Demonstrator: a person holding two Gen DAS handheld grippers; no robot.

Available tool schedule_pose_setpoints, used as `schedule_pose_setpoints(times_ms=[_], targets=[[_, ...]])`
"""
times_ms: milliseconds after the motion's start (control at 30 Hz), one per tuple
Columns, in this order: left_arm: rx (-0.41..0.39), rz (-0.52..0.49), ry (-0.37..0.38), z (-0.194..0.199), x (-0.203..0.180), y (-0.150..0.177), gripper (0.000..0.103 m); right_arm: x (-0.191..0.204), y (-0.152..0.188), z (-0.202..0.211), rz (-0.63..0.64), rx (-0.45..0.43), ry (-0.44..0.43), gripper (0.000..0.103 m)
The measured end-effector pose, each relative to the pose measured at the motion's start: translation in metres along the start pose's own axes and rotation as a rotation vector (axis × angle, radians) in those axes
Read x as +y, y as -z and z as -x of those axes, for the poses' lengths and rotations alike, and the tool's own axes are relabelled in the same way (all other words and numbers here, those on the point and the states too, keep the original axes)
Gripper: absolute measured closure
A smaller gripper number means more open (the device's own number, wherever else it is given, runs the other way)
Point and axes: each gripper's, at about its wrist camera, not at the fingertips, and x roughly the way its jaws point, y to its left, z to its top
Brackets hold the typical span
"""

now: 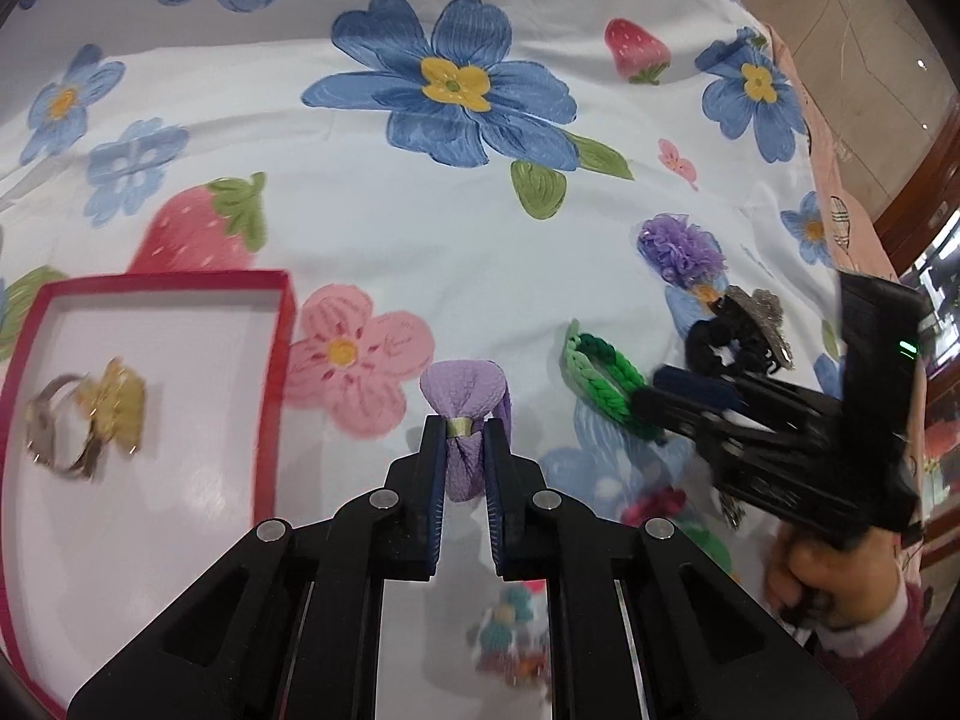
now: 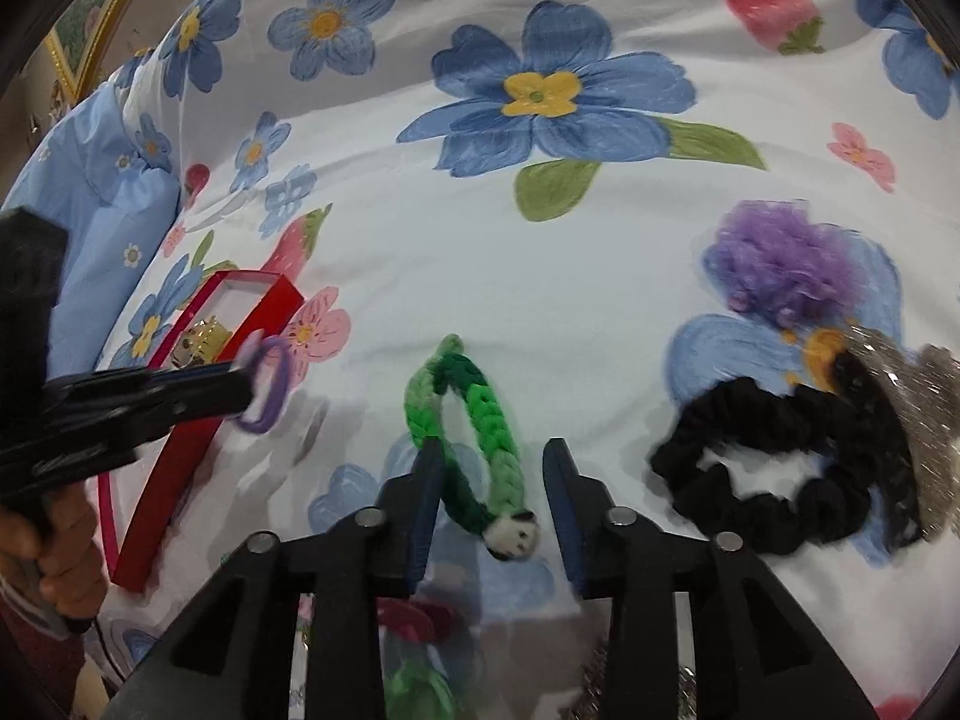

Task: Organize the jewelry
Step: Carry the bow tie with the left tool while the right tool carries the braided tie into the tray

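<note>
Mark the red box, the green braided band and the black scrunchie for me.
red box (image 1: 287,324), left wrist view, right wall.
green braided band (image 2: 489,420), right wrist view, braid's right side.
black scrunchie (image 2: 798,516), right wrist view, lower fabric.

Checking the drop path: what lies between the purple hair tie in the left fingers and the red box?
Only bare floral bedsheet, with a printed pink flower; no loose item. The left wrist view shows it: purple hair tie in the left gripper, red box beside.
</note>
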Motion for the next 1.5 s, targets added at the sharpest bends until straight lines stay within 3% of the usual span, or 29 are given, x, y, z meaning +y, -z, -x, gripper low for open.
schedule_pose_setpoints(times_ms=[100,167,400,767,1067,1500], targets=[[-0.009,0.010,0.002,0.012,0.004,0.009,0.093,0.005,-0.003,-0.016,0.034,0.028,0.023,0.070],[-0.017,0.019,0.004,0.021,0.008,0.015,0.093,0.006,-0.004,-0.016,0.027,0.029,0.019,0.093],[-0.070,0.049,-0.016,0.052,0.022,0.030,0.093,0.026,0.003,0.012,-0.021,-0.037,-0.048,0.094],[-0.130,0.127,-0.060,0.099,0.061,0.061,0.093,0.099,0.020,0.029,-0.006,-0.065,-0.183,0.094],[-0.171,0.191,-0.091,0.127,0.099,0.076,0.093,0.156,0.020,0.023,0.051,-0.063,-0.237,0.094],[-0.178,0.258,-0.116,0.131,0.144,0.082,0.093,0.201,0.006,-0.002,0.102,-0.042,-0.259,0.094]])
